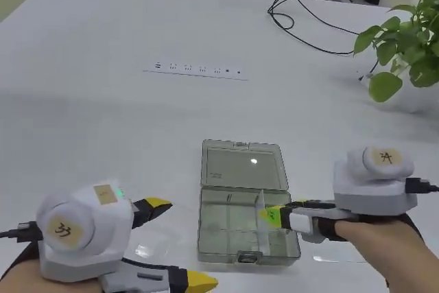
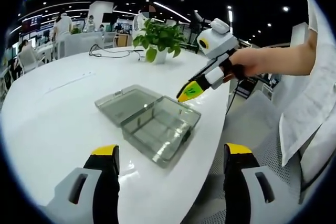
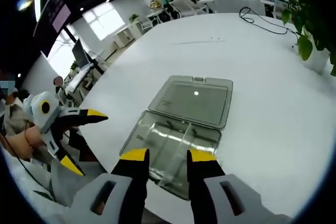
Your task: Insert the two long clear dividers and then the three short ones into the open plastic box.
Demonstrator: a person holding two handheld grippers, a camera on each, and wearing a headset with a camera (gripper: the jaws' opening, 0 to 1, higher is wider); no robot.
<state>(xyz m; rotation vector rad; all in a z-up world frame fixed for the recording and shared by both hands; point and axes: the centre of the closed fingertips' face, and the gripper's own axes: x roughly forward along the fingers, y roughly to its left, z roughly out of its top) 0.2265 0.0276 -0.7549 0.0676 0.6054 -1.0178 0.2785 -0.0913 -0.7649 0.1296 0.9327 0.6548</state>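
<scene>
The left tool (image 1: 180,243) hangs low over the white counter (image 1: 103,114), its two yellow-tipped jaws spread wide with nothing between them. The open plastic box (image 1: 219,235) lies ahead of those jaws and a little to their right, apart from them, its base near the counter edge. Its lid (image 1: 243,166) is folded flat on the far side. The right tool (image 1: 274,215) reaches in from the other side. Its jaws stand a moderate gap apart, and no object can be made out between them. Their tips hover just over the base of the box, at the side nearest that tool. Faint clear dividers (image 3: 176,137) show as thin lines inside the base, though their number cannot be told. Well beyond both tools, a flush socket strip (image 1: 195,70) sits in the counter. Farther off on the right tool's side are a black cable (image 1: 302,22) and a leafy plant (image 1: 401,46).
</scene>
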